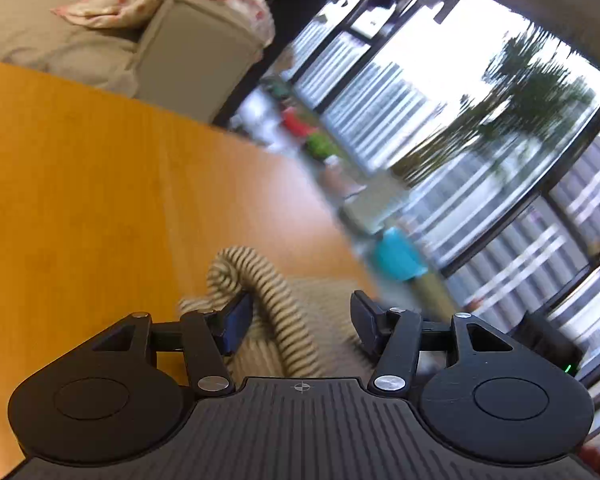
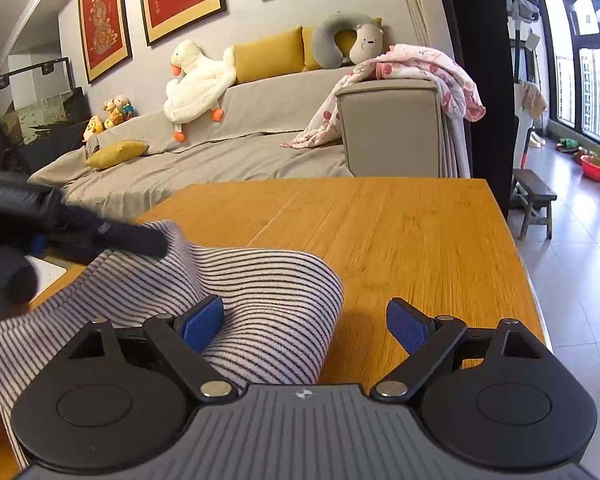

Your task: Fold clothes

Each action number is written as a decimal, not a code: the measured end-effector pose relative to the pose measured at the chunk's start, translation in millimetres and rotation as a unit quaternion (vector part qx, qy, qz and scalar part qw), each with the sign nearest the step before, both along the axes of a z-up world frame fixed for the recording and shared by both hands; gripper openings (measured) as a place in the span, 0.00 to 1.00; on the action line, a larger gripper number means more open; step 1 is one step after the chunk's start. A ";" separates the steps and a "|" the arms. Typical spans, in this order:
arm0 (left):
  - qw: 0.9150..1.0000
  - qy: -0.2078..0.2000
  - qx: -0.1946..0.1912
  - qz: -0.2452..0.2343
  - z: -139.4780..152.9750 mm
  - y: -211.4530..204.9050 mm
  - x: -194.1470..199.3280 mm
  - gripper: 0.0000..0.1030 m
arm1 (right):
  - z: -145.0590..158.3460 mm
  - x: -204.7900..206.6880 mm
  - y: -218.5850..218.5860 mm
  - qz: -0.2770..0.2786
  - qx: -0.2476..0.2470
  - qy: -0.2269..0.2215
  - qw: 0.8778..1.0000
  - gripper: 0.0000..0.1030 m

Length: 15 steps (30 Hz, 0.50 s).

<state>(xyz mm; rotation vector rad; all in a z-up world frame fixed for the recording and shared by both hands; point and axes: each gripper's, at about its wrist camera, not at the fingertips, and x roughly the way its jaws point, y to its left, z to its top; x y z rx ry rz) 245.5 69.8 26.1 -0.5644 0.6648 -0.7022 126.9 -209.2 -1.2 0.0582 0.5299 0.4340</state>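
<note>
Mid-fold, seemingly: striped garment (image 2: pixel 260 300) bunched on the wooden tabletop (image 2: pixel 400 232), left hand-held gripper (image 1: pixel 300 316) and right hand-held gripper (image 2: pixel 304 324) both spread wide, gripping nothing; next, probably closing on a hem to carry it over.

We see a striped garment (image 2: pixel 260 304), white with thin dark lines, lying rumpled and partly rolled on the wooden table (image 2: pixel 420 232).
</note>
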 end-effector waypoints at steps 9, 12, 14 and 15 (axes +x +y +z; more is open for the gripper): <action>0.993 -0.065 0.035 0.094 16.4 27.0 0.7 0.60 | 0.6 -0.7 4.7 -0.004 -0.019 -0.008 1.000 0.89; 0.996 -0.073 0.035 0.035 22.2 21.1 -17.4 0.82 | 0.9 -0.5 4.4 -0.006 -0.018 -0.007 1.000 0.89; 0.997 -0.062 0.053 -0.001 19.9 -0.3 -25.5 0.83 | 2.7 -5.3 6.4 -0.008 -0.027 -0.023 0.999 0.89; 0.997 -0.052 0.059 -0.012 16.2 -8.4 -26.3 0.83 | 5.0 -8.4 8.2 -0.007 -0.036 -0.037 0.999 0.86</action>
